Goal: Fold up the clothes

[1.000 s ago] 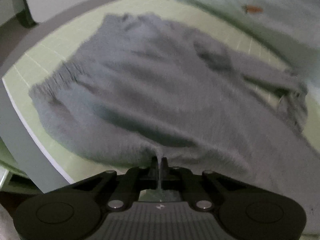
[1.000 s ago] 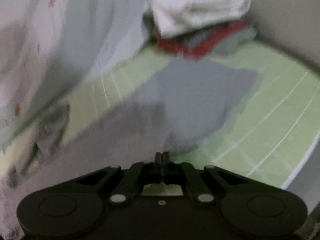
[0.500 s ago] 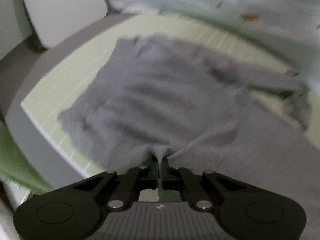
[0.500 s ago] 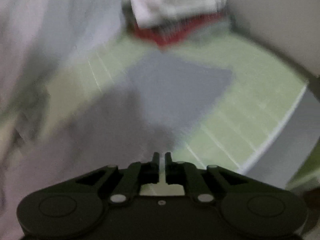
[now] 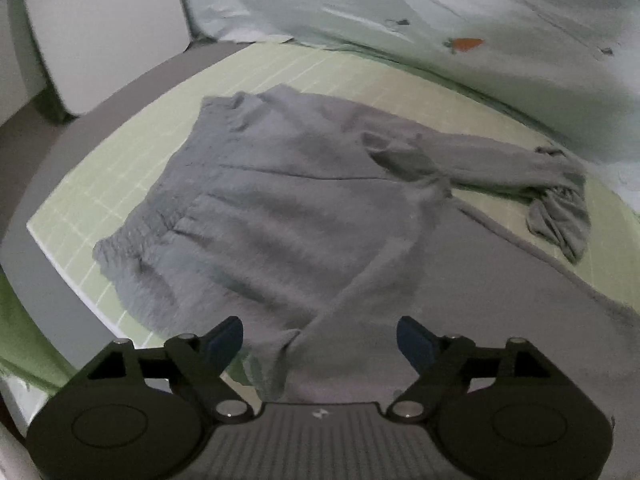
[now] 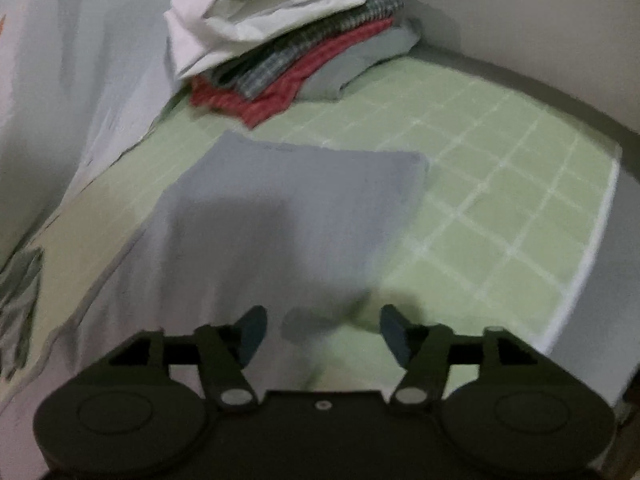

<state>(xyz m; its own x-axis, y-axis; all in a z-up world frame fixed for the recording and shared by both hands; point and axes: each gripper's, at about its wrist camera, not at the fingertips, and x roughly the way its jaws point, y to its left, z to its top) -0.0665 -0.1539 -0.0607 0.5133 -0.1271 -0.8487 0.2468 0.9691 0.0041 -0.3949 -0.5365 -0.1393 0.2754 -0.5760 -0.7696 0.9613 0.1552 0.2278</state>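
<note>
So the work surface here is a light green gridded mat lying on a grey table, with a pale bedsheet-looking cloth bunching up along the far side, ahead of both grippers.

The left gripper is hanging wide open, holding nothing. The grey sweater is lying spread on the mat right ahead of it, one sleeve trailing off ahead-right and a cuff sitting between the spread fingers. The mat's white edge is running off to the gripper's left, with bare grey table beyond it, so that side is looking roomy.

The right gripper is also spreading wide, gripping nothing. The sweater's folded part is sitting just ahead of it. Open green mat is stretching out to its right up to the mat edge. Further ahead, a stack of folded clothes is sitting near the wall, white on top, then checked, red and grey.
</note>
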